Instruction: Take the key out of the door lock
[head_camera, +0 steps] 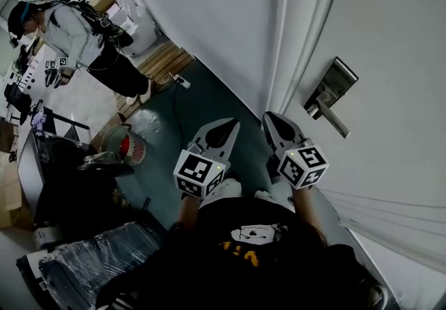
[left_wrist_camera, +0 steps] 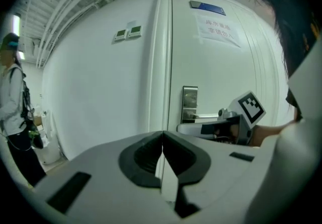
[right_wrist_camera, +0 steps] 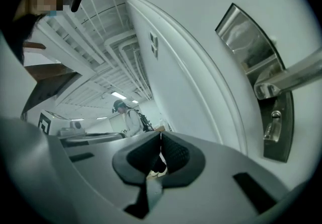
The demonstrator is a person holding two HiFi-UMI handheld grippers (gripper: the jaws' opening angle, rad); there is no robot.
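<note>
Right gripper view: right tool (right_wrist_camera: 160, 141) pressed together, empty; left tool (left_wrist_camera: 162, 139) likewise. Two tools, one lock plate (right_wrist_camera: 249, 49), one lever handle (right_wrist_camera: 297, 74), one key (right_wrist_camera: 270, 130), in the plate under the handle, apart from the right tool, to its right.

A plain white wall (head_camera: 209, 16) runs down to a dark teal floor (head_camera: 202, 103) in a bright indoor workspace. Light wooden planks (head_camera: 164, 59) lie at the foot of the wall, just beside a white power strip (head_camera: 181, 81) with its cable trailing across the floor. A red-and-white round bin (head_camera: 129, 145) stands near a black bundle wrapped in clear plastic (head_camera: 90, 260), and a brown cardboard box (head_camera: 8, 190) sits at the left edge. A person in a white jacket (head_camera: 73, 33) stands well apart at the far end. Two small pale wall panels (left_wrist_camera: 127, 32) are mounted side by side high on the wall. Overhead, white ceiling beams (right_wrist_camera: 100, 57) carry a lit strip light (right_wrist_camera: 119, 96).
</note>
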